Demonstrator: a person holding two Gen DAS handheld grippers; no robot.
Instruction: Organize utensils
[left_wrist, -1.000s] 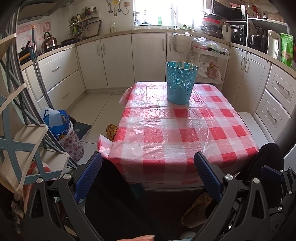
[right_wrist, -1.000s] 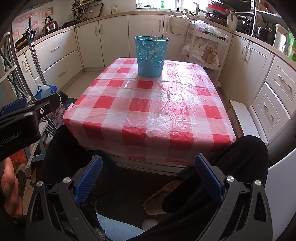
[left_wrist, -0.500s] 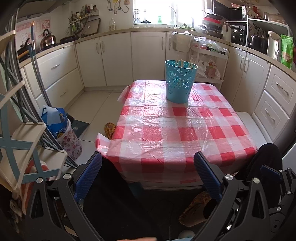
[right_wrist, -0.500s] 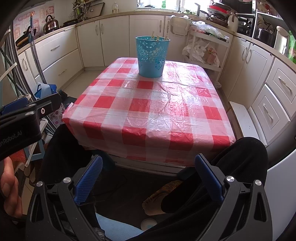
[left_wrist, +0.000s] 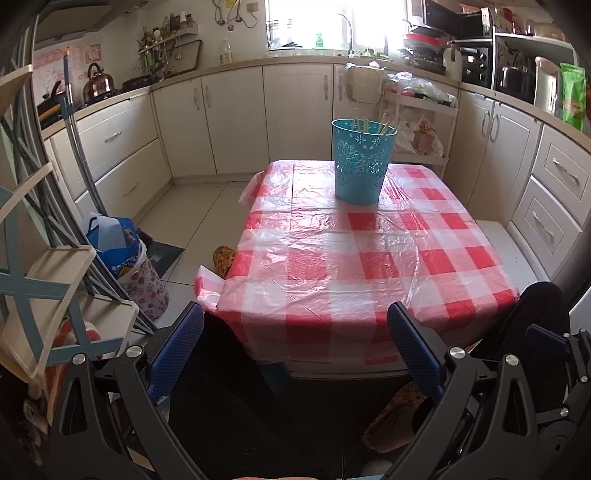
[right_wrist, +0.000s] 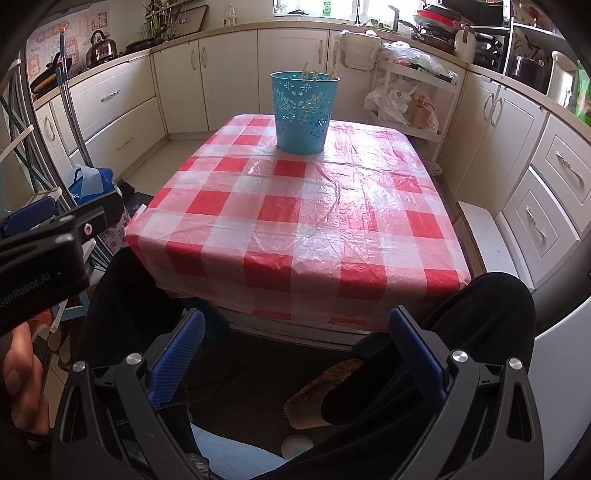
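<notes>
Jaws both apart, empty, short of table (left_wrist: 369, 258) near edge; bucket (left_wrist: 361, 160) at far end.

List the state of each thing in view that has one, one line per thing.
Left claw: open, empty, held low before the table's near edge.
Right claw: open, empty, also short of the table.
Blue bucket: upright on the table's far end, stick-like utensils poking above its rim.
Checked tablecloth: spread flat, wrinkled, nothing else on it.
Cabinet doors: shut.
Kettle: upright on the counter.
</notes>
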